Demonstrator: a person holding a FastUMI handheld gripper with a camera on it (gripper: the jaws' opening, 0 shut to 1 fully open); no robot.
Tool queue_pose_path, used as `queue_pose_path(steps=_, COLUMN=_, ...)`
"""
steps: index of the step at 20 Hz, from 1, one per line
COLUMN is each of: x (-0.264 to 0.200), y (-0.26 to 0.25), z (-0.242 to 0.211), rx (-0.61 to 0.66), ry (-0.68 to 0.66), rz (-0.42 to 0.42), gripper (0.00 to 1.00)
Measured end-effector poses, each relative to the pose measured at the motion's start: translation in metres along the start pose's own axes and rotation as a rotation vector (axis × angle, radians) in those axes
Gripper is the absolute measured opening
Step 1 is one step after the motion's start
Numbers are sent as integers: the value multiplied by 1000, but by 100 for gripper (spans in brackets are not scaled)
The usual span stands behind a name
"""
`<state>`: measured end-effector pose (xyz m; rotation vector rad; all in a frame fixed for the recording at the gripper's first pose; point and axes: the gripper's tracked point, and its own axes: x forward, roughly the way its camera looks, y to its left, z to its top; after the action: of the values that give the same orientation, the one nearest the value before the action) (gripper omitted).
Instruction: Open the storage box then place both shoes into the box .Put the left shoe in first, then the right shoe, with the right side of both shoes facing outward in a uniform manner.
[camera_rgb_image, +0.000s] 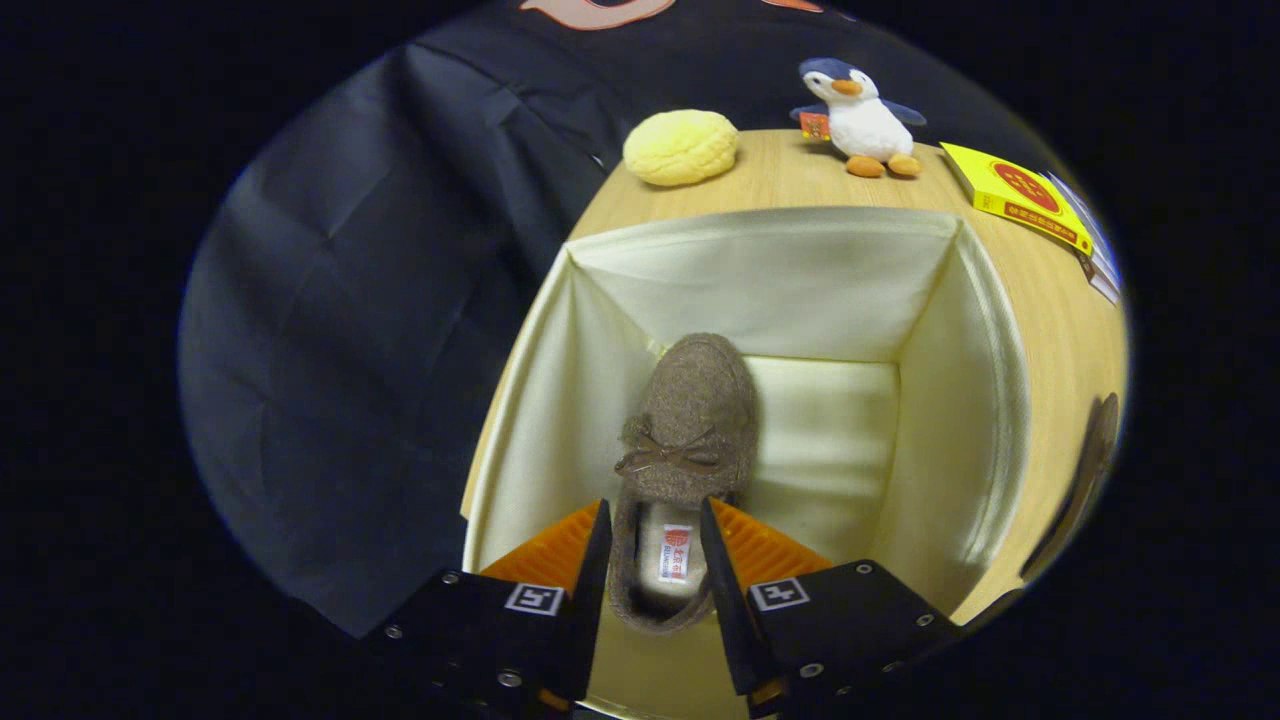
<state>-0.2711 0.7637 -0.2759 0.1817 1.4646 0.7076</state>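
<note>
Brown felt shoe (690, 440) is hanging inside the open cream storage box (940, 420), toe pointing to the box's far wall, heel end sitting between the gripper (655, 555) fingers. Jaws are closing on the heel: both fingers are pressing its sides. Box is sitting on the wooden table (1050, 330), near the table's left edge. Along the table's far edge: yellow bun-shaped toy (681, 146), penguin plush (860, 118), yellow book (1015, 195) toward the right corner. Another dark shoe (1085, 470) is lying by the table's right edge.
</note>
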Motion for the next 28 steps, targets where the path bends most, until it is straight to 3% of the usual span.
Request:
queue_pose_path(steps=4, x=-58, y=-4, z=6, rx=-36, ry=-96, rz=109, gripper=78)
queue_pose_path(steps=8, x=-115, y=-46, z=23, rx=-38, ry=-230, rz=95, gripper=88)
queue_pose_path(steps=13, x=-151, y=-160, z=27, rx=28, ry=-326, rz=-69, gripper=93)
queue_pose_path(steps=23, x=-188, y=-340, z=-68, rx=183, ry=-262, rz=-414, gripper=93)
queue_pose_path(steps=28, x=-184, y=-393, z=-97, rx=231, ry=-244, rz=-503, gripper=80)
